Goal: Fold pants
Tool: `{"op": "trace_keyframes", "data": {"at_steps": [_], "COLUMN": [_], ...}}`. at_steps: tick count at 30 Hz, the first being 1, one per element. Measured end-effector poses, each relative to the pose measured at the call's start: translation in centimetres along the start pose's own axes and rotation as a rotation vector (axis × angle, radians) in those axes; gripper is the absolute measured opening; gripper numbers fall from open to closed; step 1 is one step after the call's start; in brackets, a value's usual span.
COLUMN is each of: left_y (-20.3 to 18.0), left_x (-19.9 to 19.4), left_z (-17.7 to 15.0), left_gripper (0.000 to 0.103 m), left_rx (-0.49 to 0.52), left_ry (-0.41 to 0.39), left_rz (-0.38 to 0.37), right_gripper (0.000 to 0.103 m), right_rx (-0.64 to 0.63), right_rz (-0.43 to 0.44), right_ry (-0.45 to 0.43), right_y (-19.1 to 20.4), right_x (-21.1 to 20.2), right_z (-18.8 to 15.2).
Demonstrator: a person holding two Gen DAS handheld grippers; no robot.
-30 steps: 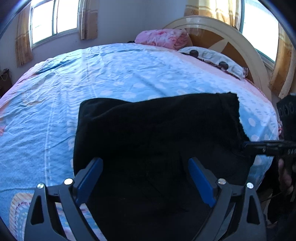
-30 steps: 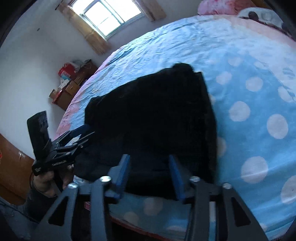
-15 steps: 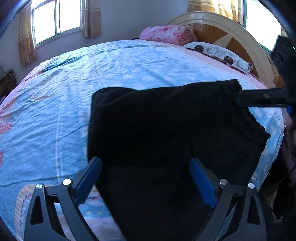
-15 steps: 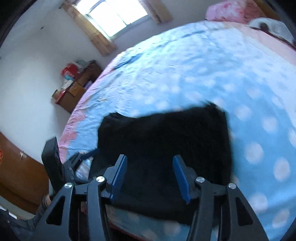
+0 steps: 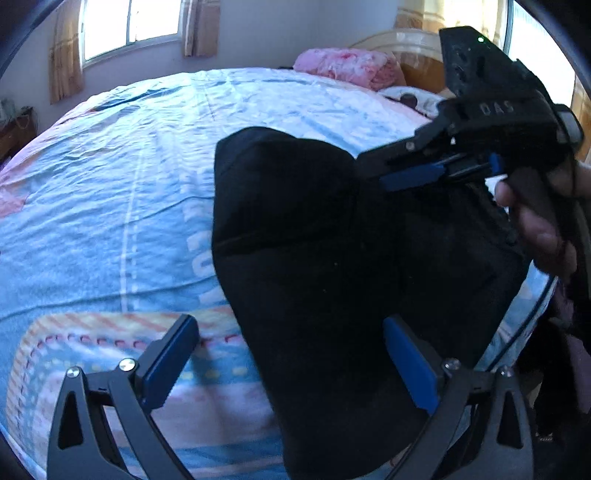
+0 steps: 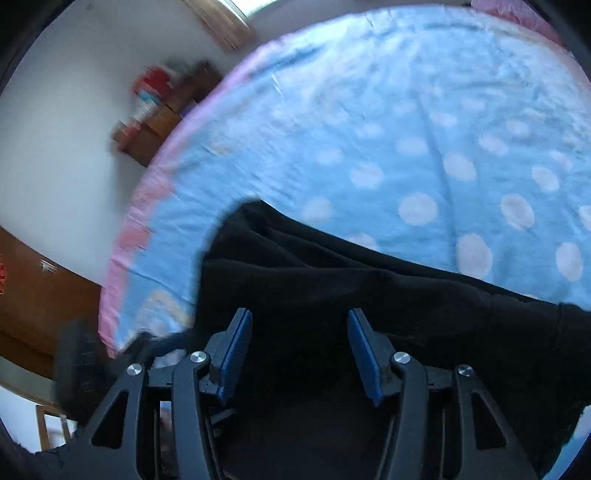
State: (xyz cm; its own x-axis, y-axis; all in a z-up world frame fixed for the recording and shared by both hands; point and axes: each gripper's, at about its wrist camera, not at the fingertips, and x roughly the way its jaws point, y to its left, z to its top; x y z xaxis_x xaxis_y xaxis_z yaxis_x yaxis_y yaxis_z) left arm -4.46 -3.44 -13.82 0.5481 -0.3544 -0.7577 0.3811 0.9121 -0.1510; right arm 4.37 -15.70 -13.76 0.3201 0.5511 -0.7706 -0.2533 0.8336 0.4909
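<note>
The black pants (image 5: 325, 258) lie folded on the blue bed sheet (image 5: 110, 192) near its front right edge. My left gripper (image 5: 291, 354) hangs low over their left edge, jaws wide and still opening. Its right finger (image 5: 410, 365) is over the cloth and its left finger (image 5: 170, 354) over bare sheet; neither pad presses on anything. My right gripper (image 5: 373, 170) reaches in from the right above the pants' far part, held by a hand (image 5: 535, 221). In its own view the right gripper (image 6: 301, 350) stands open over the pants (image 6: 369, 295), with cloth below the gap.
A pink pillow (image 5: 347, 68) and a curved headboard (image 5: 413, 48) stand at the bed's far end. Two windows (image 5: 125, 26) light the room. Wooden furniture with boxes (image 6: 162, 110) stands by the wall beyond the bed's left side. The bed's edge (image 6: 122, 266) runs close by.
My right gripper has swung left from the pants' right edge to above their far part, and its jaws have spread. My left gripper has shifted left, so the pants' left edge now lies between its fingers.
</note>
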Motion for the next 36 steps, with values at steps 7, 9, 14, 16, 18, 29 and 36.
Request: {"op": "trace_keyframes", "data": {"at_steps": [7,9,14,16,18,29,36], "left_y": [-1.1,-1.1,-1.3,-1.5,-1.5,-2.2,-1.0], "left_x": [0.4,0.6,0.8,1.1,1.2,1.2,-0.5], "left_z": [-0.8,-0.7,-0.8,-0.7,-0.7,-1.3,-0.9], "left_gripper": [0.103,0.103,0.103,0.103,0.103,0.103,0.103], "left_rx": [0.048,0.041,0.054,0.056,0.067,0.102,0.048], "left_ry": [-0.014,-0.006,-0.011,-0.013,-0.016,-0.030,-0.055], "left_rz": [0.018,0.013,0.017,0.010,0.006,0.003,-0.001], "right_gripper": [0.055,0.055,0.055,0.055,0.053,0.016,0.021], "right_rx": [-0.052,-0.055,0.011,0.007,0.013,-0.015,-0.031], "right_rz": [0.125,0.122,0.179,0.188,0.197,0.175,0.181], "right_ry": [-0.017,0.021,0.256,0.310,0.361,0.314,0.147], "right_y": [3.4,3.9,4.1,4.4,4.7,3.7,3.1], "right_x": [-1.0,0.6,7.0,8.7,10.2,13.3,6.5], "right_z": [4.5,5.7,8.3,8.6,8.7,11.5,11.9]}}
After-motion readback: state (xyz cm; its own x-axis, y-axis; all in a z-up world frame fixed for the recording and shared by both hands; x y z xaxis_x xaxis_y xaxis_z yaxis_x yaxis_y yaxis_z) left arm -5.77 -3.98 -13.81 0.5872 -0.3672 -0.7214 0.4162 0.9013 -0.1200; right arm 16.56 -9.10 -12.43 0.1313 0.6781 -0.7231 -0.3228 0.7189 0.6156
